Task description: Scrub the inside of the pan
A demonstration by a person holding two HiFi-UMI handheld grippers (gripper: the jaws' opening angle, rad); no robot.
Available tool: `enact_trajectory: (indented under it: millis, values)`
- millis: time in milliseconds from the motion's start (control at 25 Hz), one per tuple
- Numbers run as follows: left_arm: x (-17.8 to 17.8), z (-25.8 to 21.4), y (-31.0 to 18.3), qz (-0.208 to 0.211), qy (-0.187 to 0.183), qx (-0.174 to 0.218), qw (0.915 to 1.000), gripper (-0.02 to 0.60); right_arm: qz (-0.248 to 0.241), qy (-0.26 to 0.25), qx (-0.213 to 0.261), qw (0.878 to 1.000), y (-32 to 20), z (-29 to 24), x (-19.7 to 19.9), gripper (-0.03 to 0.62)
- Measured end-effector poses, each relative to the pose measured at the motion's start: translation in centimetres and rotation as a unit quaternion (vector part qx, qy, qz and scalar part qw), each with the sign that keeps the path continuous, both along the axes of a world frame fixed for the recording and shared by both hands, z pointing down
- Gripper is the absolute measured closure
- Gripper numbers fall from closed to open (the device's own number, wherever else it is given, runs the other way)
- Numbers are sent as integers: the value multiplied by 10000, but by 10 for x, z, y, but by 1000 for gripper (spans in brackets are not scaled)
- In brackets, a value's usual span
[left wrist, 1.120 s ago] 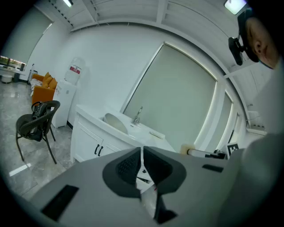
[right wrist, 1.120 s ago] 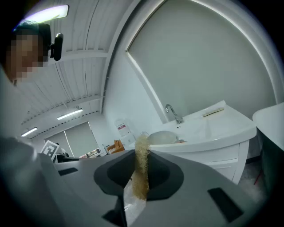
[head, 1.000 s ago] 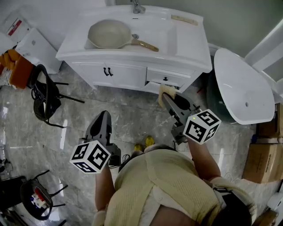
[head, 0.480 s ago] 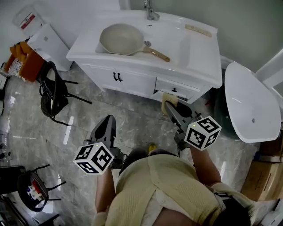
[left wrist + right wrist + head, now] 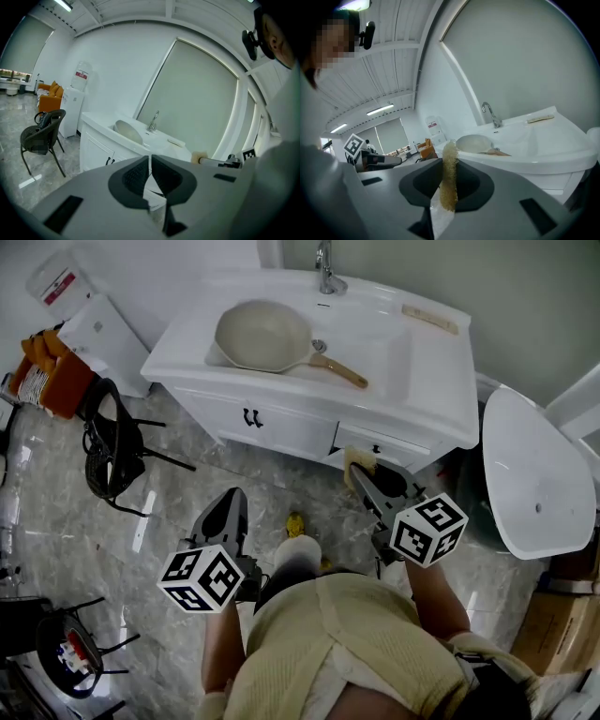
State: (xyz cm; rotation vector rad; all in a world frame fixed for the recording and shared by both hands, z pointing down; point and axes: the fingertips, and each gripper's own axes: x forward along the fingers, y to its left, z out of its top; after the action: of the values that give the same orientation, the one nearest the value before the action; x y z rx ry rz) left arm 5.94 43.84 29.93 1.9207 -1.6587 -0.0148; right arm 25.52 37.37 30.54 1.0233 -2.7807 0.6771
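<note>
The white washstand (image 5: 281, 418) stands against the wall ahead of the person, who is on the marble floor (image 5: 141, 521) well short of it. The task's object, the pale pan (image 5: 261, 334), rests tilted in the left part of the basin, below the tap (image 5: 325, 259), with its wooden handle (image 5: 342, 371) lying out to the right over the basin edge. Neither tool is near the pan, so the step in hand is judged to be the approach; scrubbing has not begun. The next move calls for closing on the washstand, raising both tools above the countertop, and probably steadying the handle with the free tool while the other carries its pad into the bowl of the pan. The left gripper (image 5: 150, 164) points toward the cabinet front with its jaws brought together to a thin slit; nothing lies between them and it touches nothing. The right gripper (image 5: 358, 470) is aimed at the drawer front beneath the basin, its jaws clenched on a yellow sponge (image 5: 449, 178), which stands on edge between the pads and projects beyond their tips.
</note>
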Motion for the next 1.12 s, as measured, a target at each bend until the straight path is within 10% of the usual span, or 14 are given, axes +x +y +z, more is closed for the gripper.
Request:
enact_trajectory:
  millis: [1120]
  values:
    - [-88, 22, -160, 543, 21, -350, 9979, 509, 221, 558, -26, 9982, -158, -7, -90, 516]
